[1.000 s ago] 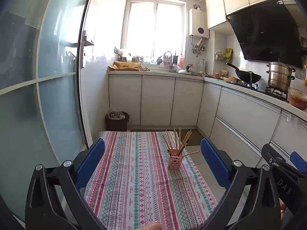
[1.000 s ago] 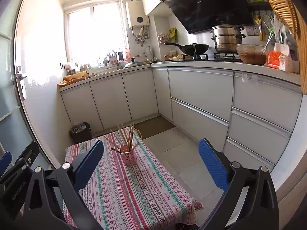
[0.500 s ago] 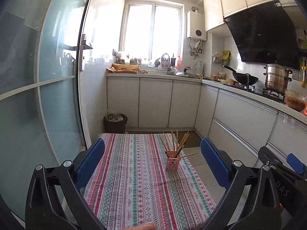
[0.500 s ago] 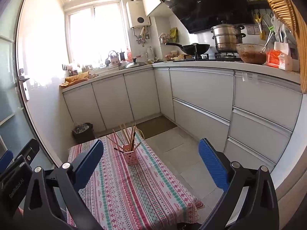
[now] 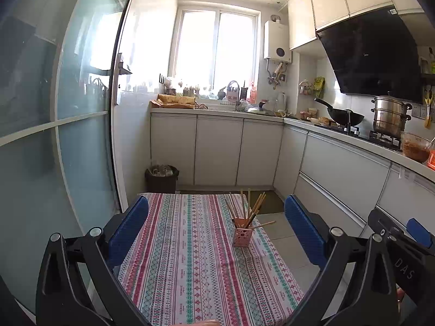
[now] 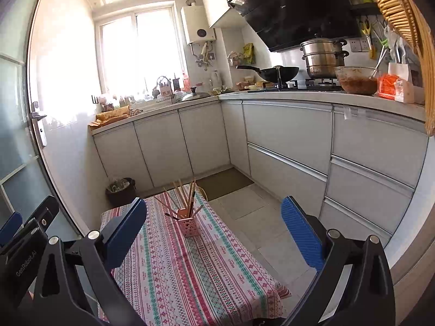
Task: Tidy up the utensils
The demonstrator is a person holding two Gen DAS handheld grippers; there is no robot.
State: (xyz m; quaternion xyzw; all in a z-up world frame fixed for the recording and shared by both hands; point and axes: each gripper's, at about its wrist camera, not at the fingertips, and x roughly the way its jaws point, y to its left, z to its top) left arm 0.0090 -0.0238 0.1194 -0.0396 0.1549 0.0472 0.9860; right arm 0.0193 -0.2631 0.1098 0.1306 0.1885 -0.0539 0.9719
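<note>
**Operator:** On the striped tablecloth (image 5: 190,258), at about 1 o'clock from the left gripper (image 5: 216,225), what is recorded for the task items?

**Inspector:** A pink perforated holder (image 5: 242,235) is seen standing upright, with the chopsticks (image 5: 251,209) fanned loosely inside it. One stick is noted leaning far out toward 3 o'clock, nearly level. In the right wrist view the same holder (image 6: 188,226) is found at 11 o'clock from the right gripper (image 6: 213,224).

**Operator:** How far is the task judged to be?

**Inspector:** It is judged late or complete. No loose utensil is visible on the cloth. The splayed sticks may yet be squared up; nothing else is seen outstanding.

**Operator:** Jaw condition?

**Inspector:** Both pairs of jaws are spread wide and nothing is carried. Both grippers are held well back from the holder.

**Operator:** Edges and clearance?

**Inspector:** The holder is placed near the table's right edge, with bare floor tile (image 6: 244,203) beyond at 3 o'clock. A glass door (image 5: 54,135) is close on the left at 9 o'clock. Cabinet fronts (image 6: 299,141) run along the right, well apart from the table. Open cloth is available between the grippers and the holder, so a straight approach is considered unobstructed. A sideways knock toward 3 o'clock is considered the main risk.
</note>
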